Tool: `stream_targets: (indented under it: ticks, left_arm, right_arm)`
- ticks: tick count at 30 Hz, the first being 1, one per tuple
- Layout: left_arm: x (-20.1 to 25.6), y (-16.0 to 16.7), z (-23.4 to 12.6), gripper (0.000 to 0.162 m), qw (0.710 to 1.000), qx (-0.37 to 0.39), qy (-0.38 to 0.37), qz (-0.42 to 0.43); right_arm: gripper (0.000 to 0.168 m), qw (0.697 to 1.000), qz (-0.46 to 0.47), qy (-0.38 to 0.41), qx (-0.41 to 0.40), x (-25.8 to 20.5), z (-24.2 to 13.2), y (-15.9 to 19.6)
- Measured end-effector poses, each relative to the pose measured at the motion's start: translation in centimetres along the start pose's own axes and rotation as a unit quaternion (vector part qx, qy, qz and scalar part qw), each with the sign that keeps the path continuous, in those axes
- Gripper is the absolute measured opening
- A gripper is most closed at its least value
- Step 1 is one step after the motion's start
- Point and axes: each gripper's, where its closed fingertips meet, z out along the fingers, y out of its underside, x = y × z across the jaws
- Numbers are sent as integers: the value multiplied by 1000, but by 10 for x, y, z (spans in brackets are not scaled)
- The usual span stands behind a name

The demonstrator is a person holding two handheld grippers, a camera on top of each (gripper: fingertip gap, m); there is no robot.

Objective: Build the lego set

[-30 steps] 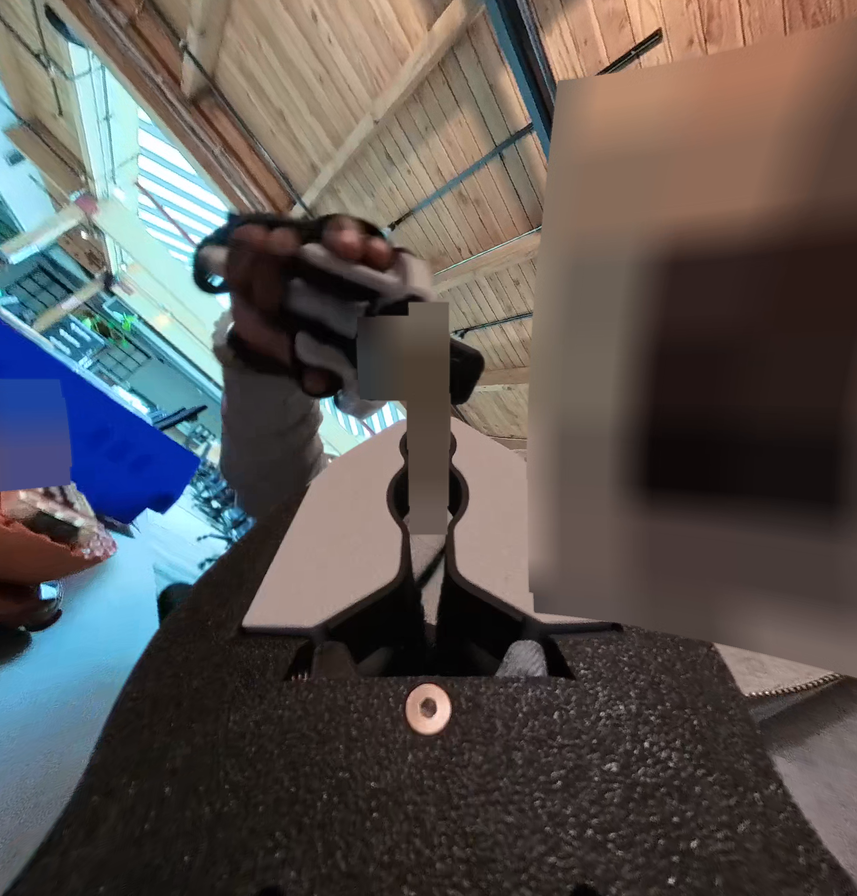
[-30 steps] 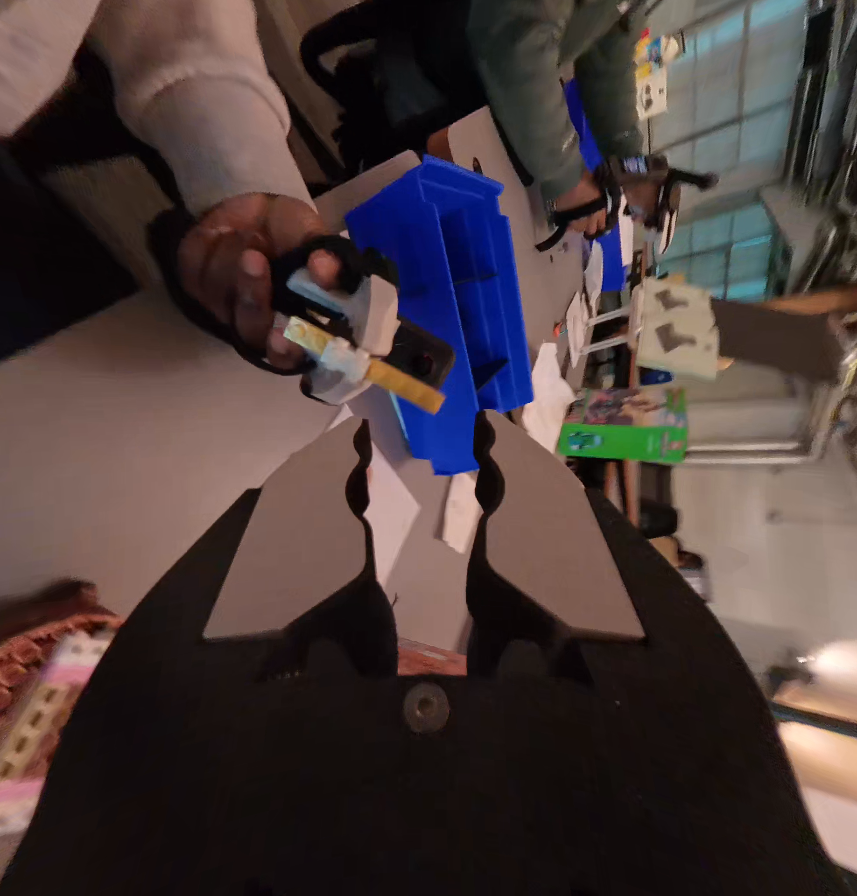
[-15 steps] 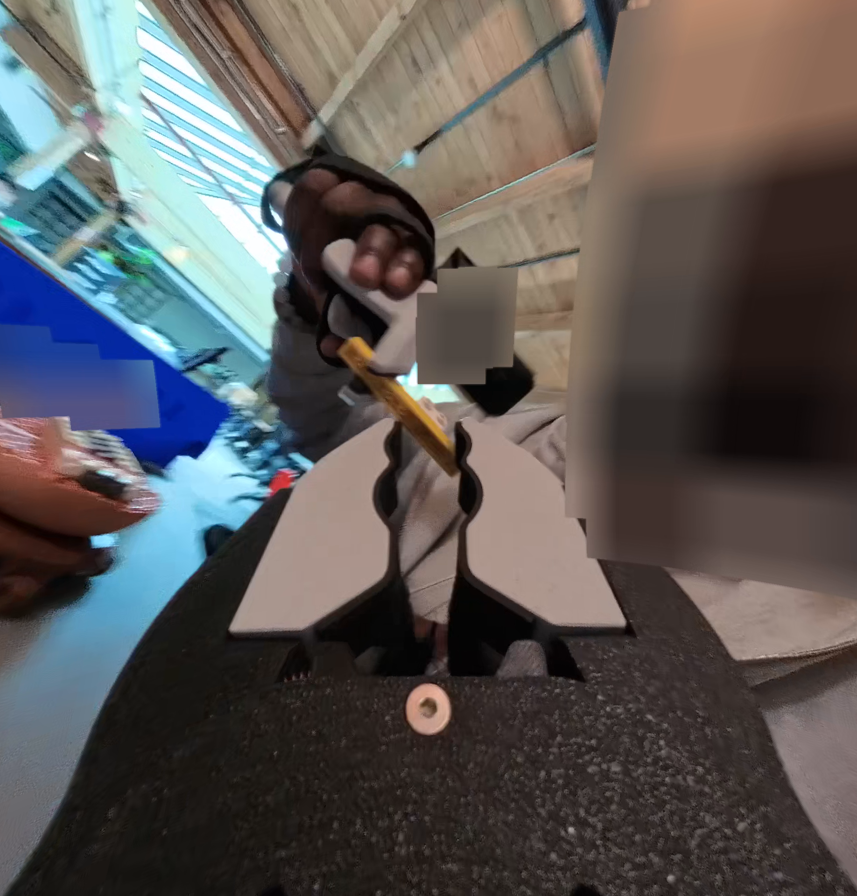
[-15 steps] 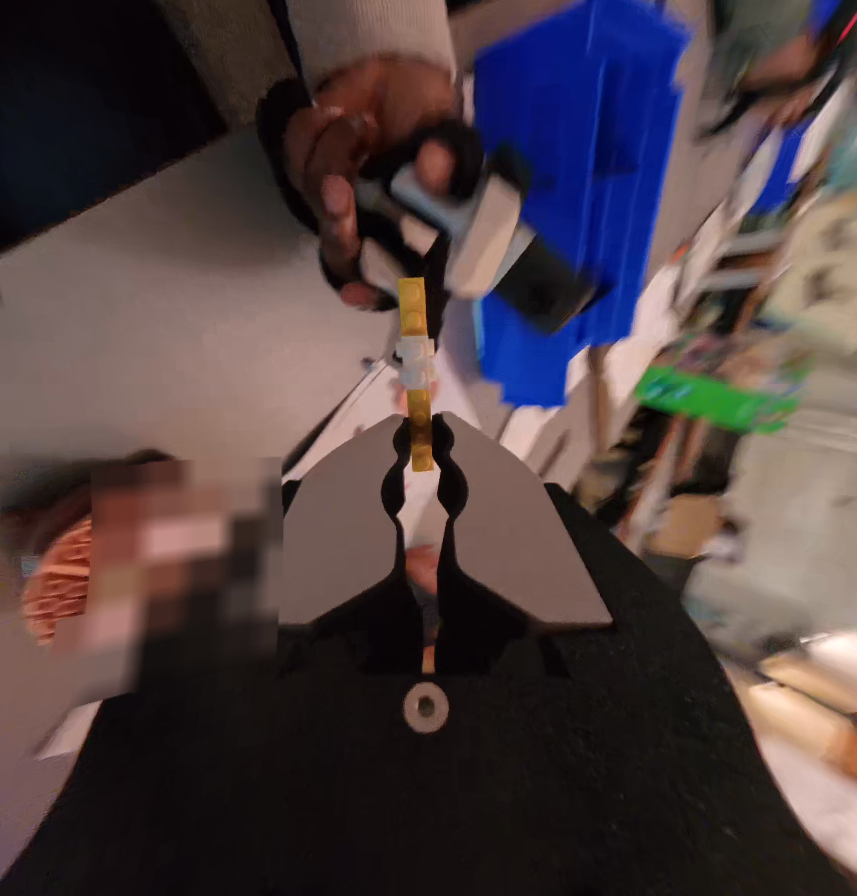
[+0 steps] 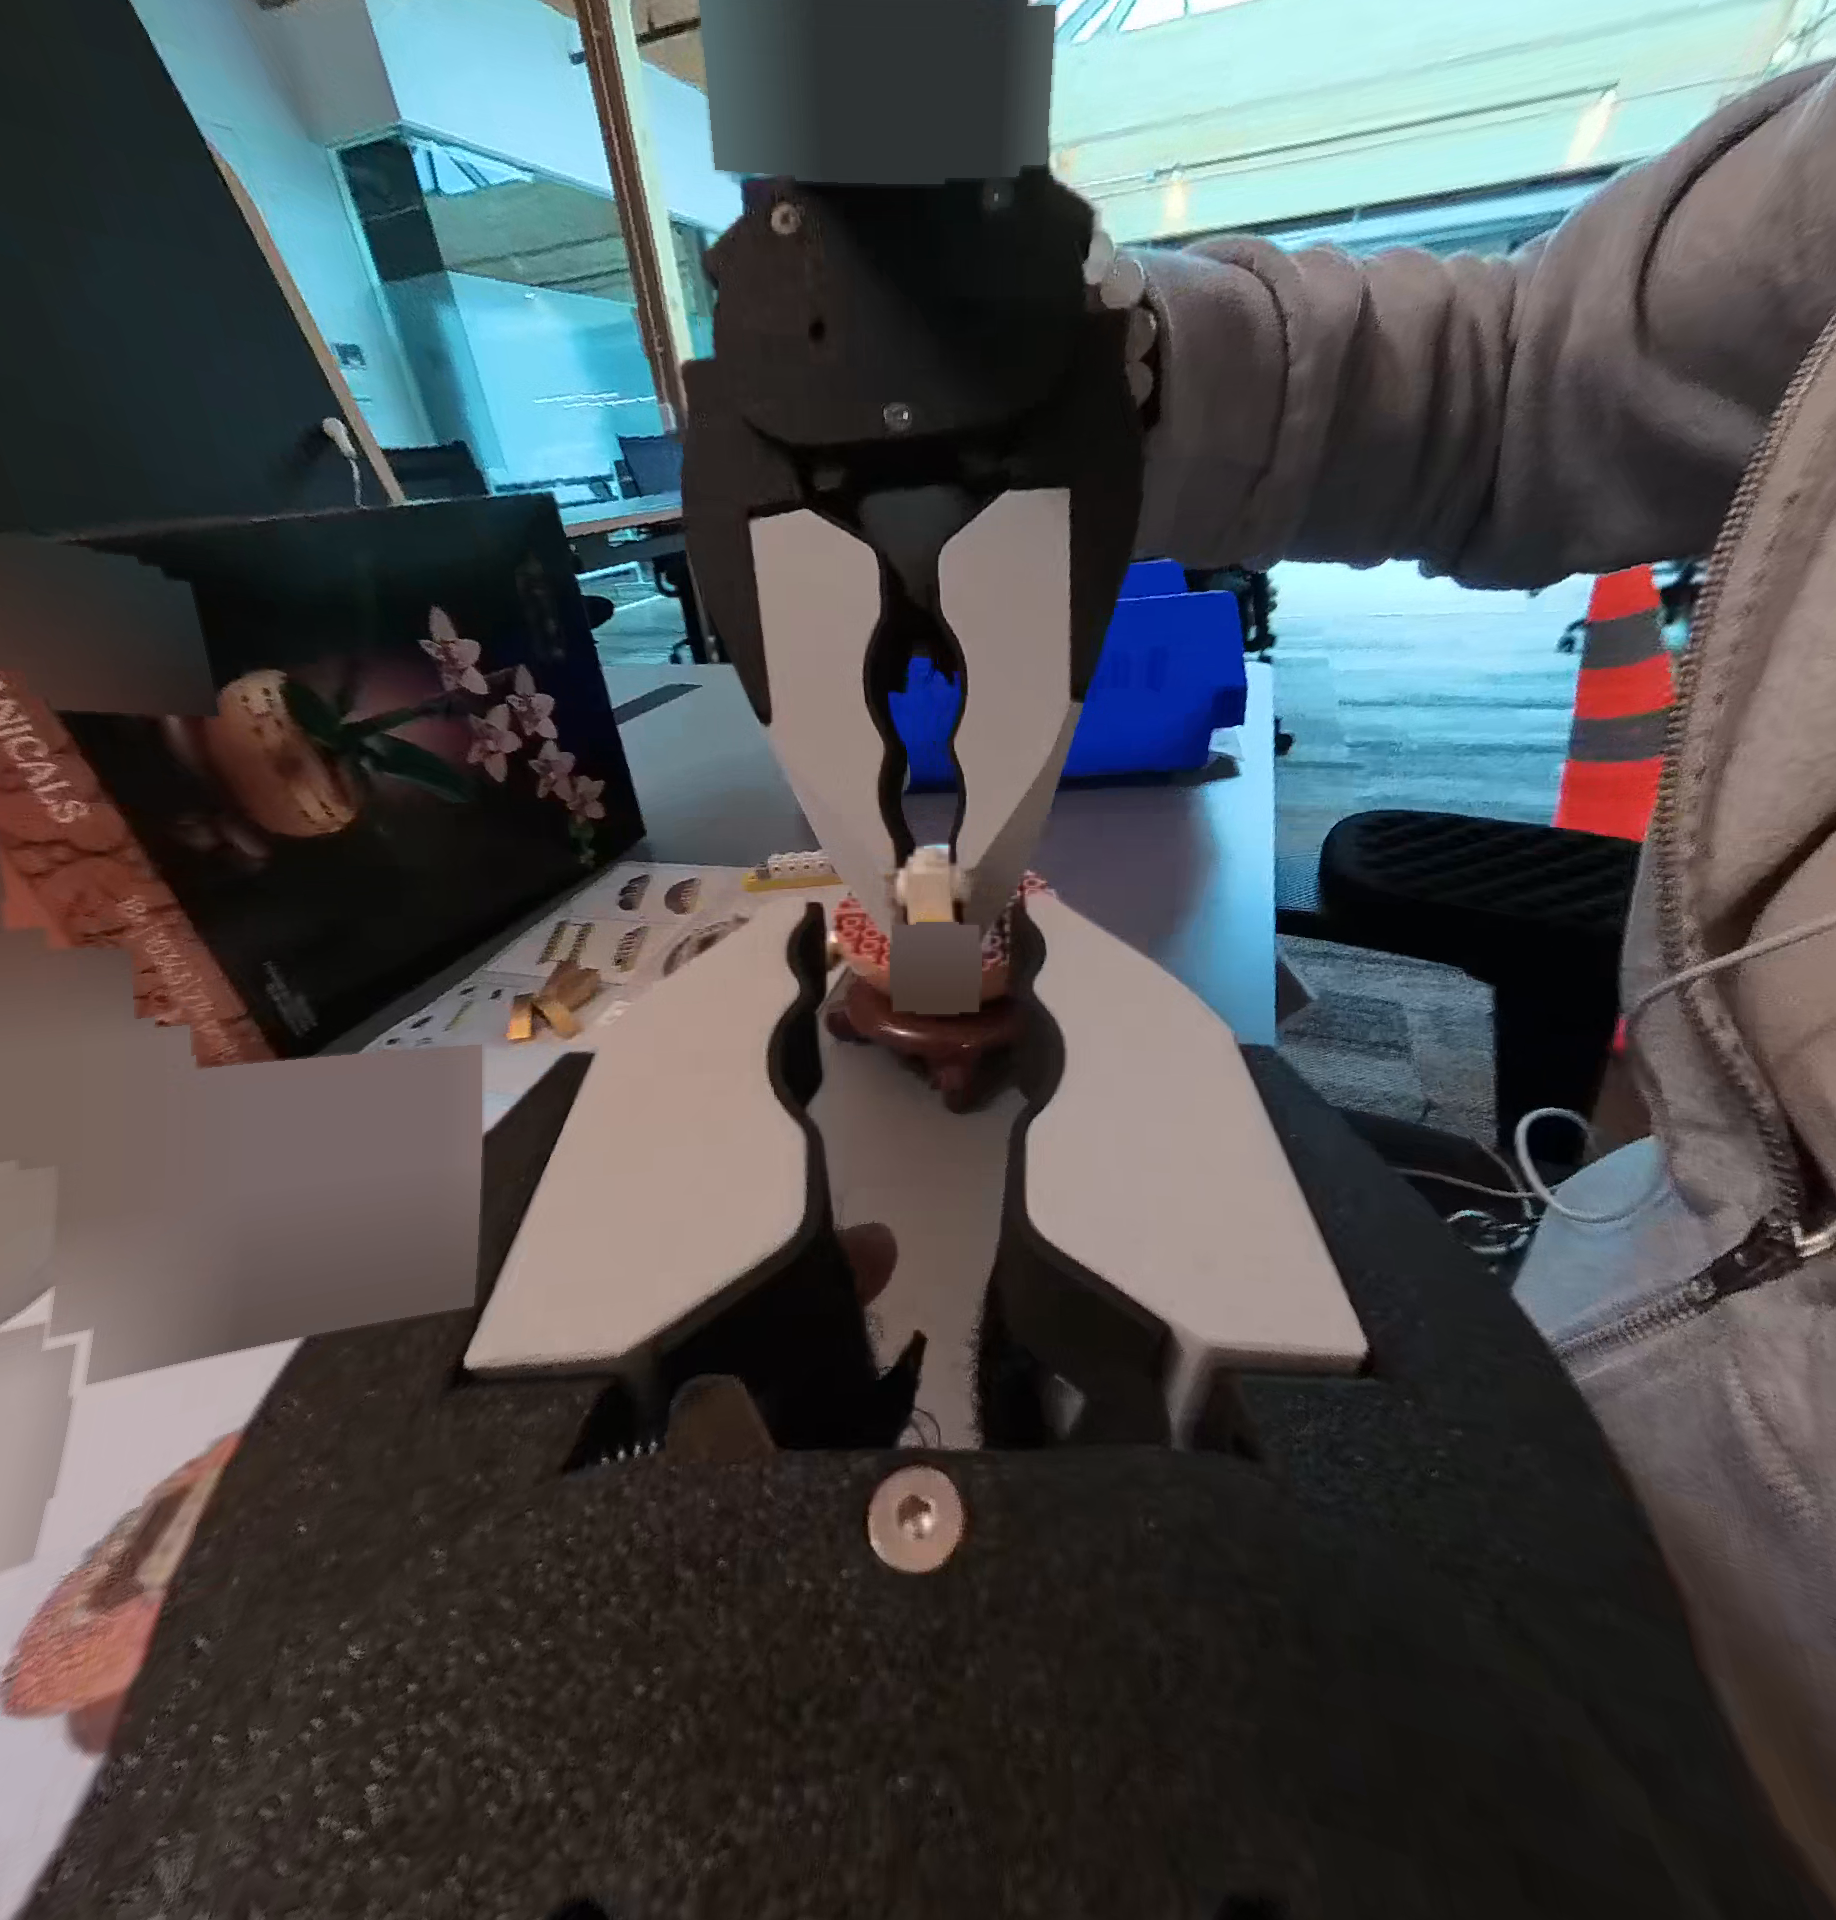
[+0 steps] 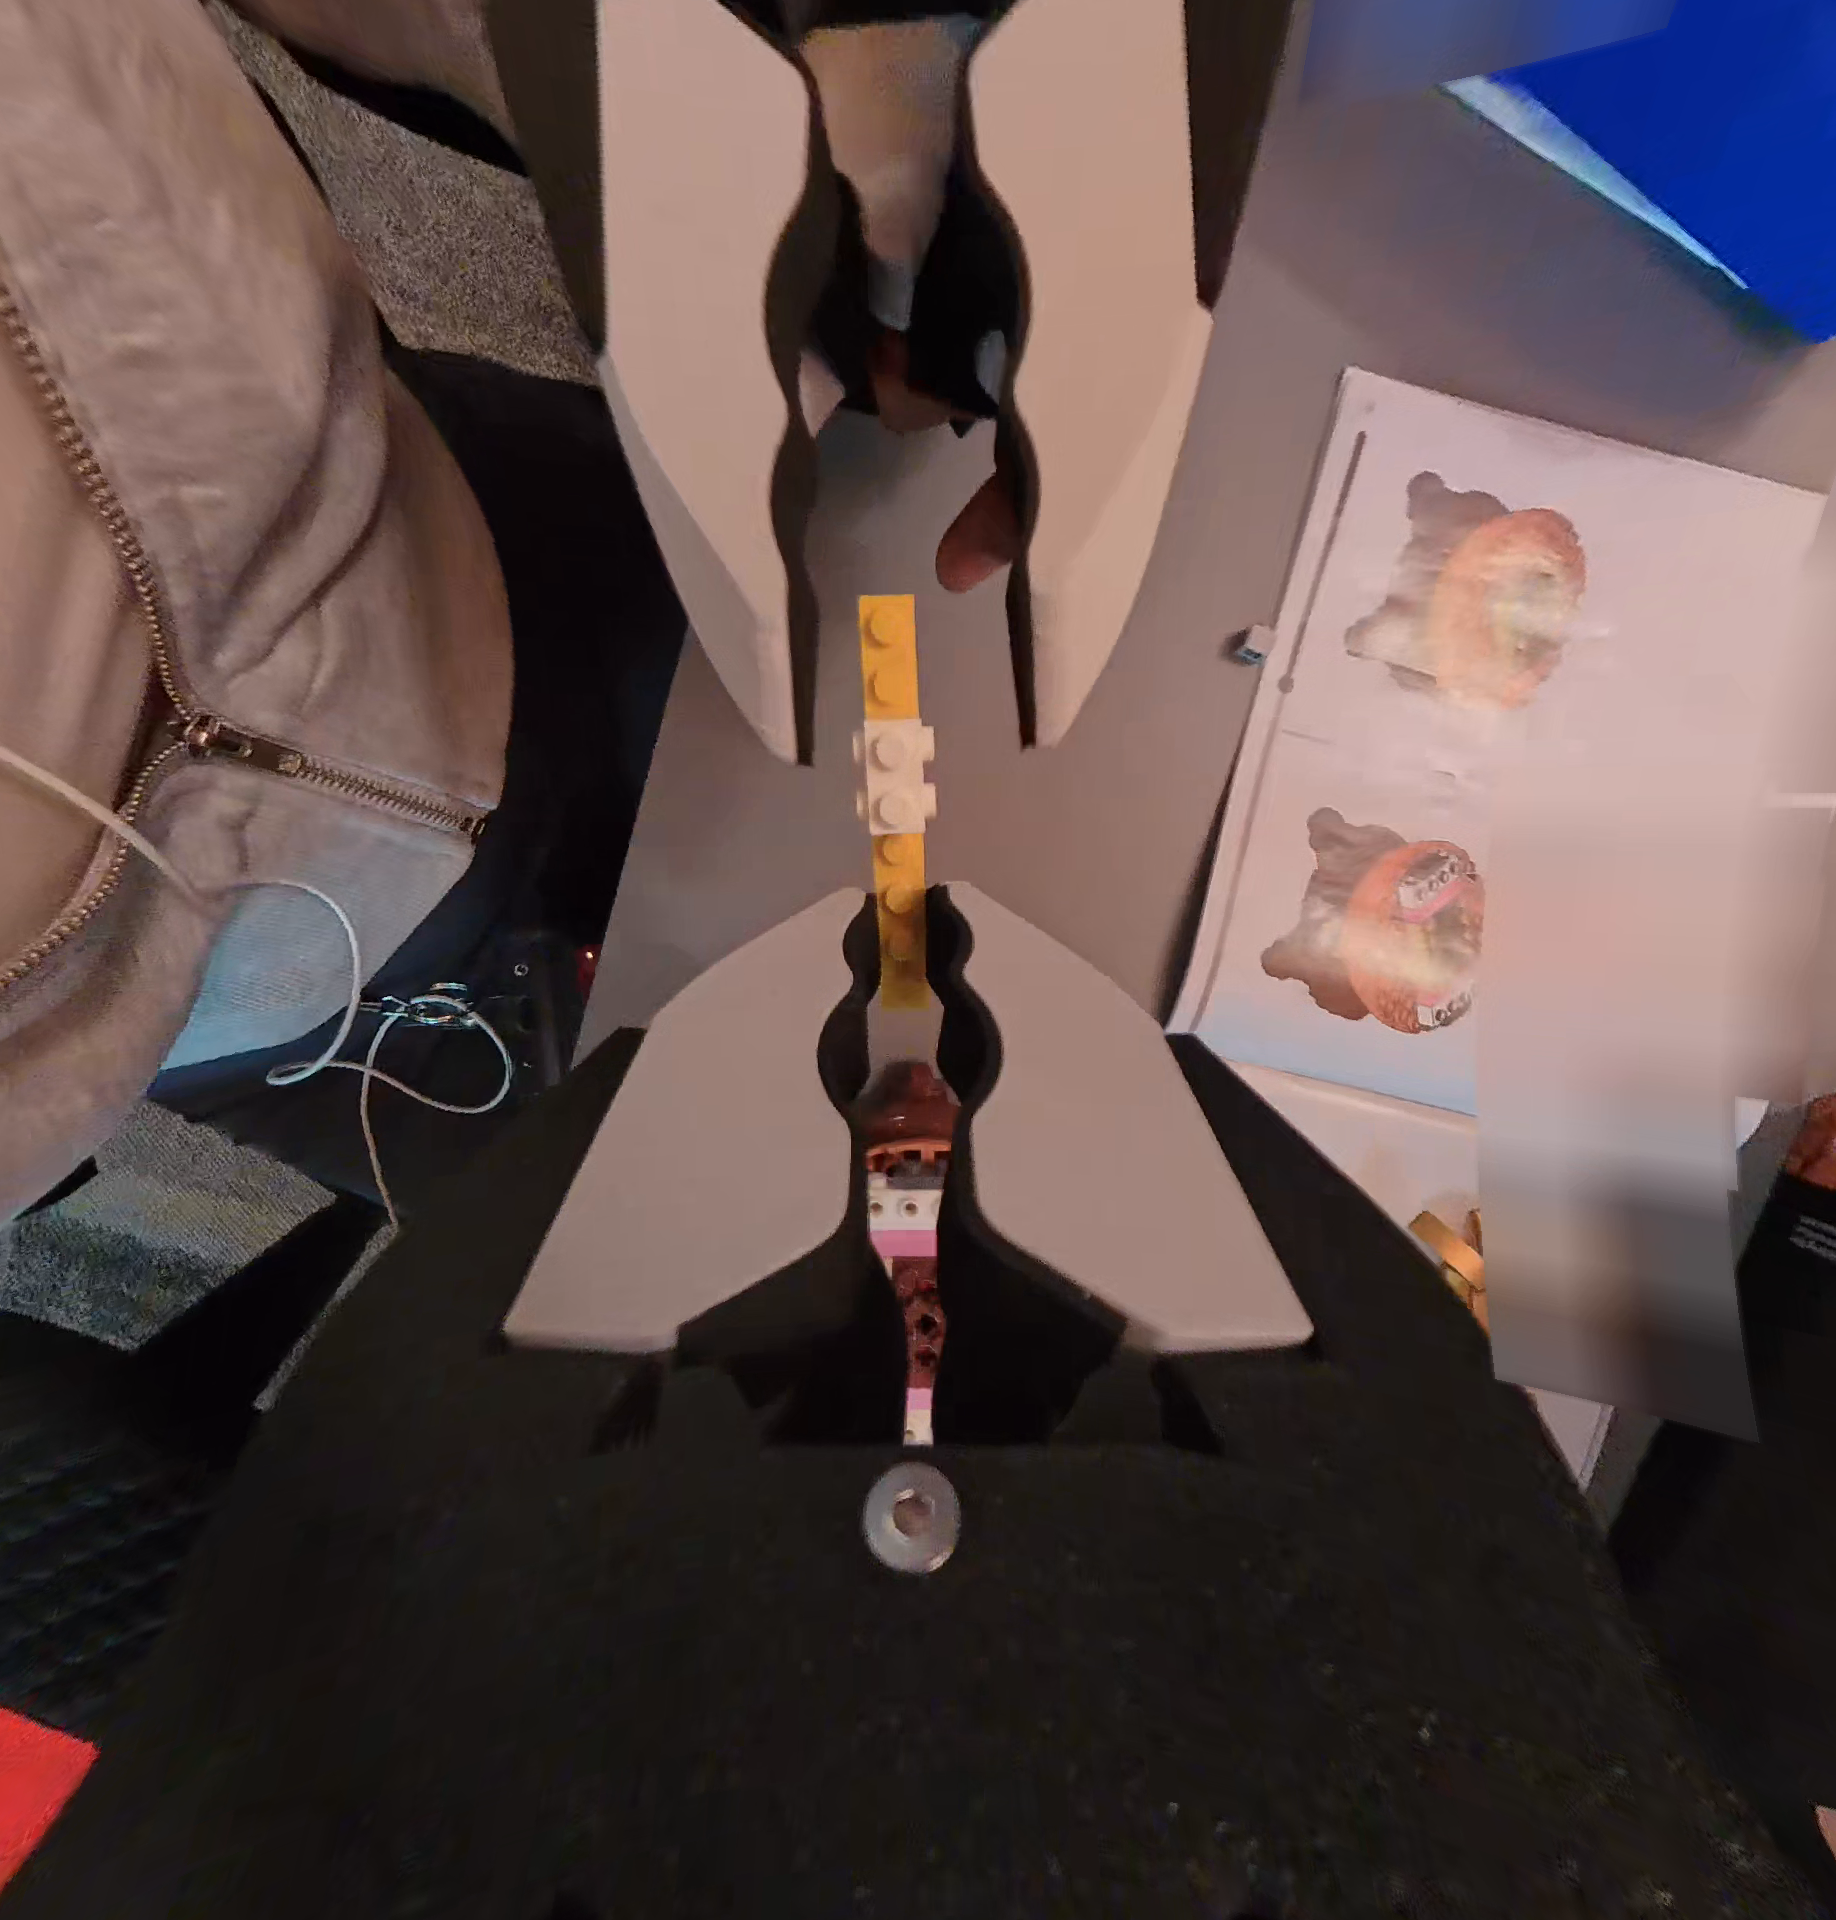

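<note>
The right gripper (image 6: 901, 914) pinches a yellow strip (image 6: 893, 790) with a white brick (image 6: 896, 779), while the left gripper (image 5: 919, 997) stands open.

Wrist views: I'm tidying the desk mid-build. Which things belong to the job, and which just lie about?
Job: yellow plate with white brick, right gripper, left gripper, brown pot model, instruction sheet.
Lying about: set box, blue bin, orange cone.

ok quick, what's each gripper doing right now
Left gripper: open, holding nothing.
Right gripper: shut on the yellow plate with the white brick.
</note>
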Motion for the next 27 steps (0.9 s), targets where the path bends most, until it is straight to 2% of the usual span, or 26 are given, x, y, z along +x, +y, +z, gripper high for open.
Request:
stream_targets:
  ticks: [4,7,8,9,11,13,15,18,20,24,27]
  left_arm:
    - [5,6,3,27,1000,-12,13,-5]
    - [6,9,5,11,1000,-17,9,2]
    - [4,9,4,10,1000,-13,3,1]
    - [2,8,3,10,1000,-7,-2,-4]
    - [-4,9,-2,10,1000,2,-10,-21]
    - [-9,19,-8,10,999,-8,-11,-32]
    - [-13,22,-12,10,999,1,-8,-47]
    - [-18,16,-16,10,996,34,2,-87]
    - [-19,15,-18,10,994,43,14,-101]
    - [-20,15,-18,10,993,41,20,-113]
    - [-19,16,-16,10,993,36,27,-113]
  right_arm:
    - [8,1000,-13,-4,-8,-2,4,-4]
    - [8,1000,-9,-3,0,0,4,-6]
    - [8,1000,-9,2,10,1,3,-8]
    - [10,1000,-7,9,22,4,-1,-9]
    - [24,998,1,36,48,16,-16,-3]
    - [21,991,24,102,83,48,-34,15]
    - [9,982,68,161,76,84,-42,52]
    - [10,979,129,154,29,112,-20,108]
    - [15,983,114,142,-2,121,0,132]
    - [26,986,109,129,-6,137,21,142]
    - [19,987,98,125,8,143,28,138]
